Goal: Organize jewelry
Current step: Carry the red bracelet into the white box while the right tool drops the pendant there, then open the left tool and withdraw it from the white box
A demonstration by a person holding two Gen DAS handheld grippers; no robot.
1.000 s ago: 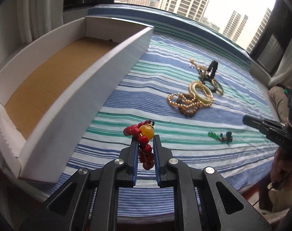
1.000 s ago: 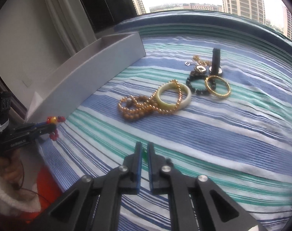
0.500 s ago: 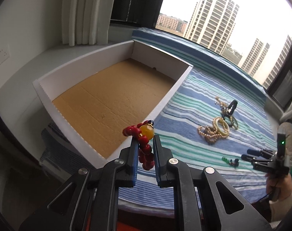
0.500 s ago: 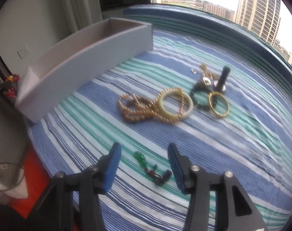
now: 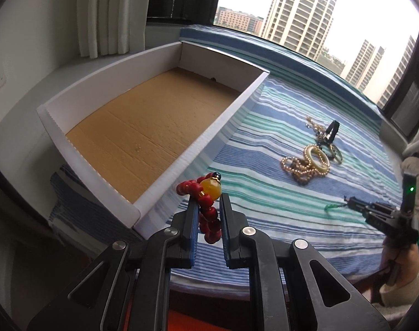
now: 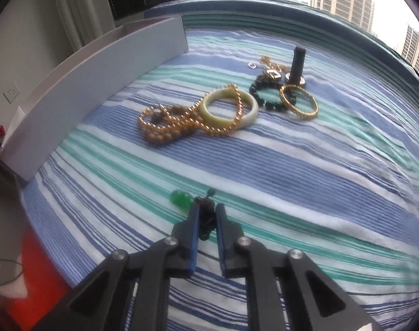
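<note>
My left gripper (image 5: 207,202) is shut on a red bead bracelet (image 5: 206,209) with a yellow bead, held in the air just outside the near corner of the white box (image 5: 209,140) with a brown cardboard floor. My right gripper (image 6: 206,211) is shut on a dark cord with a green pendant (image 6: 181,197), low over the striped cloth (image 6: 292,165); it also shows in the left wrist view (image 5: 350,202). A gold bead necklace (image 6: 170,125), a pale jade bangle (image 6: 230,107), a dark bead bracelet (image 6: 264,93) and a gold bangle (image 6: 299,102) lie further back.
A black cylinder on a round base (image 6: 296,64) stands behind the bangles, with a small gold chain and clasp (image 6: 267,64) beside it. The box wall (image 6: 93,82) runs along the left. A window with tower blocks lies beyond the cloth's far edge.
My right gripper has moved down over the green pendant cord and shut on it. My left gripper, holding the red bracelet, has drawn a little closer to the box's near corner.
</note>
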